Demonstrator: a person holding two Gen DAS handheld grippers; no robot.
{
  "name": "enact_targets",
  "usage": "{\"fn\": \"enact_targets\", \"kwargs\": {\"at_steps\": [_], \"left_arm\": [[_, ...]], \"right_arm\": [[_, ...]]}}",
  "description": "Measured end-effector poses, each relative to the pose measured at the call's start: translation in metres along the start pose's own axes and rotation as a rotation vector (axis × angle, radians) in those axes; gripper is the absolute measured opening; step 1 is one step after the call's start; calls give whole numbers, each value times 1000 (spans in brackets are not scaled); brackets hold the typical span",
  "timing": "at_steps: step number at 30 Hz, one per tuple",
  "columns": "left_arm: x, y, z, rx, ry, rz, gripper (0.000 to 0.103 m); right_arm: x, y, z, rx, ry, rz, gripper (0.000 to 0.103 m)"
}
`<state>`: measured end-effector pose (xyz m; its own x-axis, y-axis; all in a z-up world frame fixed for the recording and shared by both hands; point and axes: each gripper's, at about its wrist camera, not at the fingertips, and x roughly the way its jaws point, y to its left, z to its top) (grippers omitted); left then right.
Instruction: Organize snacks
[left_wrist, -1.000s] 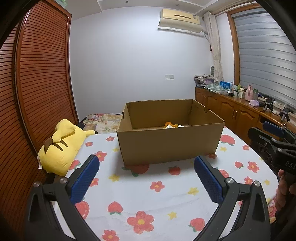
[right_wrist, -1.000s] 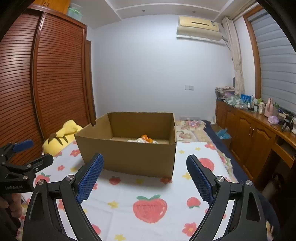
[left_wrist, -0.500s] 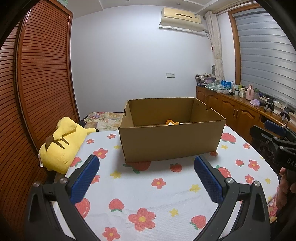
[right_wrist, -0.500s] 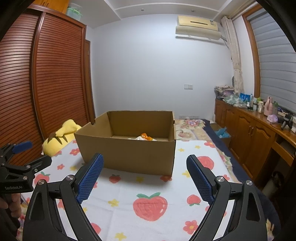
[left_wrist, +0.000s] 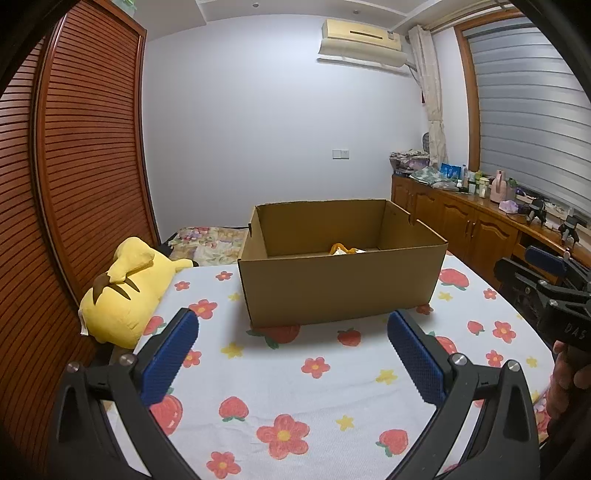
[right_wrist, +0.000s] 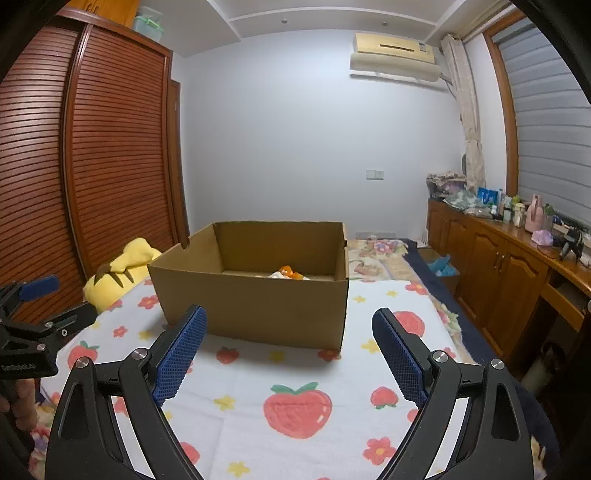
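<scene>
With both the left gripper (left_wrist: 291, 325) and right gripper (right_wrist: 290, 323) wide open and empty, we risk nudging the light open brown cardboard box (right_wrist: 255, 291) across the cloth.

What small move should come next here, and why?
Probably the right claw should move forward over the brown cardboard box and dip toward the orange and white packets inside. Both claws, the left claw too, stand open and empty, and no snacks lie on the strawberry-print cloth outside the box.
</scene>
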<state>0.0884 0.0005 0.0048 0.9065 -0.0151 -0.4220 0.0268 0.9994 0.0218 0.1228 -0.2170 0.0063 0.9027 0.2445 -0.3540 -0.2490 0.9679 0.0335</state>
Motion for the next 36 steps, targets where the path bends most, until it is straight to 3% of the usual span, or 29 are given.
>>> {"fn": "enact_targets", "kwargs": {"at_steps": [36], "left_arm": [[-7,-1,2,2,-7,4,103]], "right_arm": [[-3,1,-1,5,-4,1,93]]}}
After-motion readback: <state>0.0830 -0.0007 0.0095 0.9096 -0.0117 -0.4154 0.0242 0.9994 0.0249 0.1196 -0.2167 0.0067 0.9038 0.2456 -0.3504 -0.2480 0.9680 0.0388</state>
